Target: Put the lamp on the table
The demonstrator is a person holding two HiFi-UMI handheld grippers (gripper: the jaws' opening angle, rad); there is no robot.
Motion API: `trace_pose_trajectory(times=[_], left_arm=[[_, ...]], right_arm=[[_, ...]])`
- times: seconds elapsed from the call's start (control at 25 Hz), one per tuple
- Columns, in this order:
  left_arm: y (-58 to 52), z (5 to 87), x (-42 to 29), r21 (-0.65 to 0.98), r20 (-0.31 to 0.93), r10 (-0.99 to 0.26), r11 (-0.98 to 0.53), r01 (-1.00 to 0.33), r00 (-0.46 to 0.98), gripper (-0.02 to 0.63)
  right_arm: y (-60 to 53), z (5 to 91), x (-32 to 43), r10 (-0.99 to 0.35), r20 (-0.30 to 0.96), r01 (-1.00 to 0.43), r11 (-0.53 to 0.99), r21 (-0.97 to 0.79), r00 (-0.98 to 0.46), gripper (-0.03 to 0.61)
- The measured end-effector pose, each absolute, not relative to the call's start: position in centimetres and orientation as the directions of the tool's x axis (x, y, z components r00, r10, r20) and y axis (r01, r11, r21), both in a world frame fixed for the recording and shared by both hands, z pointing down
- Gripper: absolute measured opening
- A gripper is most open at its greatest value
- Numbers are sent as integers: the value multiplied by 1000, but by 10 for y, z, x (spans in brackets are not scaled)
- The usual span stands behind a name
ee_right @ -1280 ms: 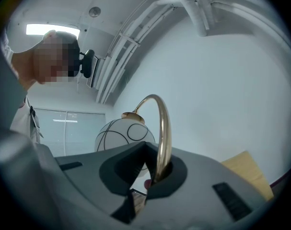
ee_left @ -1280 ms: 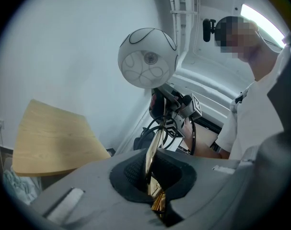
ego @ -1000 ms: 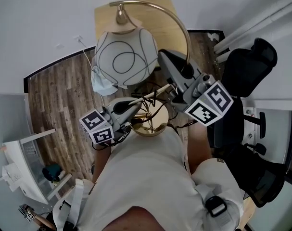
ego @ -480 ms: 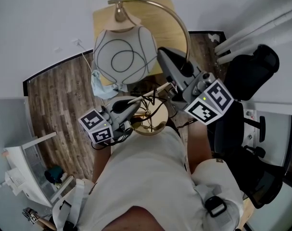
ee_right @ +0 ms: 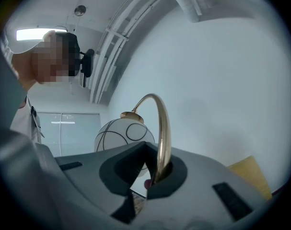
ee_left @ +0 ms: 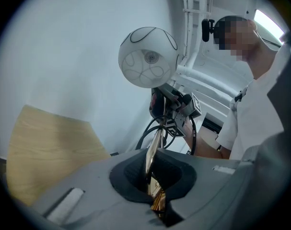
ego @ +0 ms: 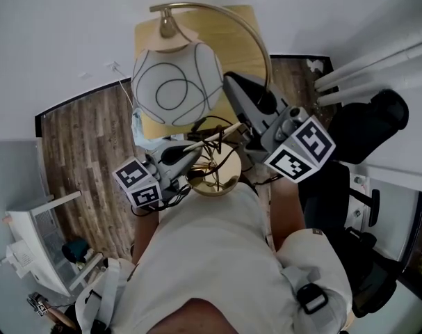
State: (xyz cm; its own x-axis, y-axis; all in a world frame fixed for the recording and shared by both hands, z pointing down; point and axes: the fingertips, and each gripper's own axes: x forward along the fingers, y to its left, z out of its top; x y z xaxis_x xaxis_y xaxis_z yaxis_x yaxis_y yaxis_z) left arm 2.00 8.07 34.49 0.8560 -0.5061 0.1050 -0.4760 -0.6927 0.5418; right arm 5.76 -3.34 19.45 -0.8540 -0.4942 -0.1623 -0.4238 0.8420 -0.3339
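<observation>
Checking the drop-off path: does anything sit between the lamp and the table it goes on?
Nothing clearly does. The lamp is held close to the wooden table, whose visible top is bare. A pale blue item shows at its left edge beneath the lamp; whether it lies on the top is unclear.

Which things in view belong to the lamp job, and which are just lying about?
Job: lamp; wooden table; left hand-held gripper and right hand-held gripper, both shut on the lamp.
Lying about: black office chair; white shelf unit on the floor.

Bright, even light, fisheye-warped edges
</observation>
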Motion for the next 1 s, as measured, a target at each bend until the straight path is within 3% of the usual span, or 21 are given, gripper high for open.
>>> trace_pose_trajectory(times=[1.0], left_arm=[[-42, 347, 6, 537, 107, -527, -683, -495, 843, 0]], right_arm=[[-154, 195, 41, -461, -143, -395, 855, -335, -876, 2]])
